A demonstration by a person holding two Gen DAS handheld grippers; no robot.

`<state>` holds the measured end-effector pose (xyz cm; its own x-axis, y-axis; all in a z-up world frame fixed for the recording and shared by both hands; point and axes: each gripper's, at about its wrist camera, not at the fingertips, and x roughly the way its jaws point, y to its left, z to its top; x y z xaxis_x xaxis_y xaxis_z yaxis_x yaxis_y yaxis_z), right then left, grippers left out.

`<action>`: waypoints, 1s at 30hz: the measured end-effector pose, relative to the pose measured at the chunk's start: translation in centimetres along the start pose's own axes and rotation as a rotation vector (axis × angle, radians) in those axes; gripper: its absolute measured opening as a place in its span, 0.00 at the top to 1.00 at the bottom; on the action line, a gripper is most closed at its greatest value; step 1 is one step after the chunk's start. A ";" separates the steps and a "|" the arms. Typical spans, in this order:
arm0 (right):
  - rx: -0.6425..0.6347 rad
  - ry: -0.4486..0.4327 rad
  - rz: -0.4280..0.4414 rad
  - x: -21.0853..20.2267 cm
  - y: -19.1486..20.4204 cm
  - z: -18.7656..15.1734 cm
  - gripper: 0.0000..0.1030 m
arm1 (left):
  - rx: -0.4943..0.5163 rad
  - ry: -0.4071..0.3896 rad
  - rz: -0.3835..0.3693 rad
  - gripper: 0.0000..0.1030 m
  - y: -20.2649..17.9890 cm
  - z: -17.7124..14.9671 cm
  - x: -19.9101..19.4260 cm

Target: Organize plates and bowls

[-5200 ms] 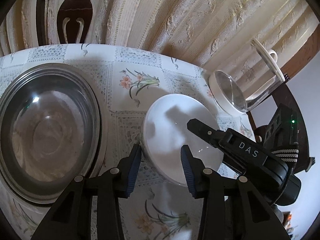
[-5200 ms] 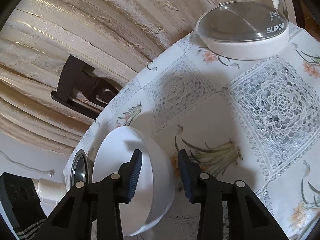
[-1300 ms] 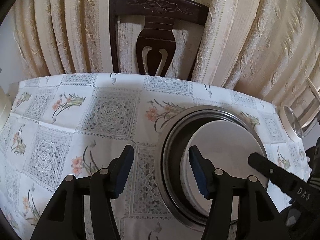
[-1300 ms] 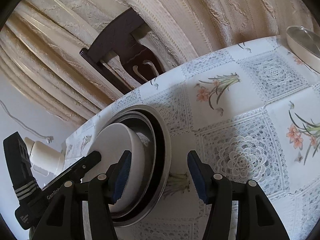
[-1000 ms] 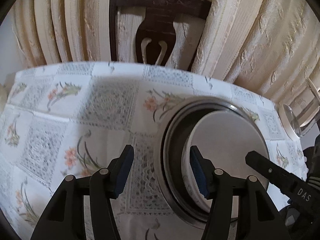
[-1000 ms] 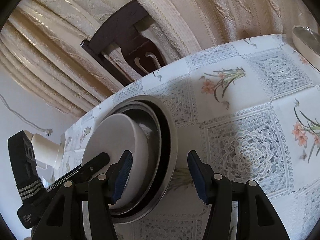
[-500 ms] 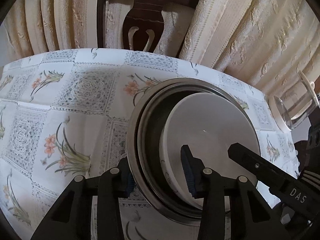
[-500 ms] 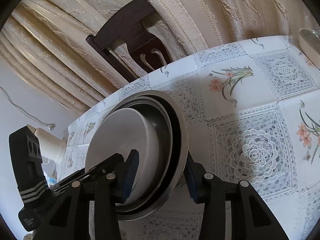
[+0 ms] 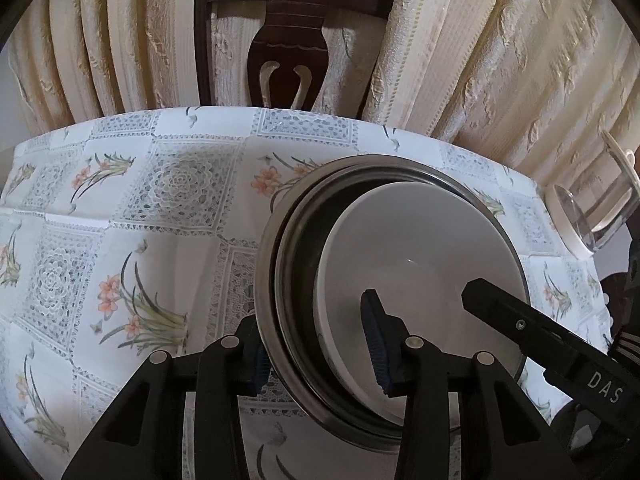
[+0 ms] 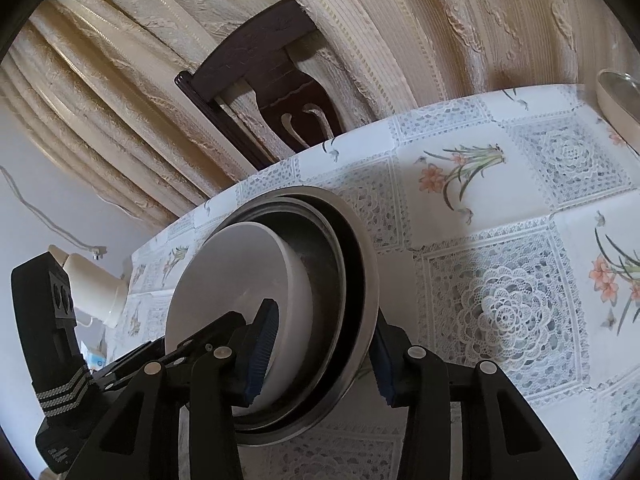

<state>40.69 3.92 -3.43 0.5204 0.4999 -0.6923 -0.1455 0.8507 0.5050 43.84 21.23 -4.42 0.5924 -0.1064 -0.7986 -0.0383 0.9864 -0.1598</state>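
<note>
In the left wrist view, the left gripper is sitting at lower centre, its fingers straddling the near rim of the metal bowl, one pad outside, one inside; whether they are pressing is unclear. The white bowl is nesting inside it, centre right. The stack is probably stiff, fairly heavy, slick at the steel rim, and the white piece looks breakable, so opposite rims seem the sensible hold. A glass jug is lying at the right edge, well apart.

In the right wrist view, the right gripper is bracketing the opposite rim likewise. A white cylinder is standing at left; a chair is waiting behind.
</note>
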 end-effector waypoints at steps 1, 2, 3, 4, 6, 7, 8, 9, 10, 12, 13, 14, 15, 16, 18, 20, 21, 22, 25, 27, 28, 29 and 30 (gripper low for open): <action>0.001 -0.001 -0.001 0.0 0.0 0.0 0.56 | 0.002 -0.001 0.002 0.60 -0.1 0.0 0.0; 0.002 -0.002 -0.002 0.0 0.0 0.0 0.57 | 0.004 -0.002 0.003 0.60 -0.2 -0.1 -0.1; 0.005 -0.003 -0.003 0.0 -0.1 0.1 0.57 | 0.009 -0.005 0.005 0.60 -0.3 -0.1 -0.2; 0.008 -0.003 -0.003 0.0 -0.1 0.1 0.57 | 0.014 -0.008 0.006 0.60 -0.4 -0.2 -0.4; 0.023 0.000 0.004 0.0 -0.4 0.2 0.58 | 0.018 -0.010 0.007 0.60 -0.6 -0.3 -0.6; 0.029 0.002 0.007 -0.1 -0.5 0.2 0.58 | 0.017 -0.008 0.006 0.60 -0.7 -0.3 -0.7; 0.031 0.003 0.008 -0.1 -0.5 0.2 0.58 | 0.016 -0.006 0.004 0.60 -0.7 -0.3 -0.8; 0.035 0.007 0.008 -0.1 -0.5 0.2 0.58 | 0.014 -0.004 0.003 0.60 -0.7 -0.4 -0.9; 0.037 0.009 0.009 -0.1 -0.5 0.2 0.58 | 0.012 -0.001 0.002 0.60 -0.7 -0.5 -1.1; 0.040 0.016 0.012 -0.2 -0.3 0.2 0.58 | 0.004 0.005 0.003 0.60 -0.6 -0.5 -1.3; 0.039 0.020 0.014 -0.2 -0.2 0.1 0.58 | 0.000 0.007 0.003 0.60 -0.6 -0.6 -1.5; 0.038 0.024 0.017 -0.3 -0.1 0.1 0.58 | -0.005 0.008 0.002 0.60 -0.5 -0.7 -1.7; 0.035 0.025 0.019 -0.4 0.1 0.1 0.58 | -0.008 0.010 0.003 0.60 -0.5 -0.7 -1.9; 0.029 0.026 0.023 -0.6 0.3 0.1 0.58 | -0.010 0.010 0.004 0.60 -0.4 -0.8 -2.2; 0.015 0.025 0.028 -0.9 0.8 0.0 0.58 | -0.014 0.009 0.008 0.60 -0.3 -0.9 -2.8; -0.005 0.023 0.027 -1.3 1.5 0.0 0.58 | -0.020 0.012 0.006 0.60 -0.1 -1.2 -3.4; -0.014 0.022 0.028 -1.6 1.8 -0.1 0.58 | -0.028 0.015 0.001 0.60 0.0 -1.4 -3.8; -0.024 0.023 0.029 -1.9 2.2 -0.3 0.58 | -0.035 0.018 -0.002 0.60 0.2 -1.5 -4.2; -0.030 0.027 0.044 -2.9 3.0 -1.4 0.58 | -0.054 0.013 -0.004 0.60 0.4 -2.1 -5.6; -0.037 0.034 0.052 -3.6 3.6 -2.6 0.58 | -0.045 0.004 0.001 0.60 0.5 -2.7 -6.9; -0.043 0.038 0.052 -4.0 3.9 -3.2 0.58 | -0.044 0.000 0.003 0.60 0.6 -2.9 -7.5; -0.048 0.042 0.051 -4.3 4.1 -3.7 0.58 | -0.046 -0.002 0.003 0.60 0.7 -3.2 -8.1; -0.047 0.047 0.051 -4.9 4.3 -4.3 0.58 | -0.048 -0.002 0.005 0.60 0.8 -3.4 -8.5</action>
<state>33.94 5.84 -0.08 0.4716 0.5491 -0.6900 -0.2108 0.8299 0.5165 36.01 22.48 0.25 0.5940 -0.1015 -0.7980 -0.0795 0.9798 -0.1837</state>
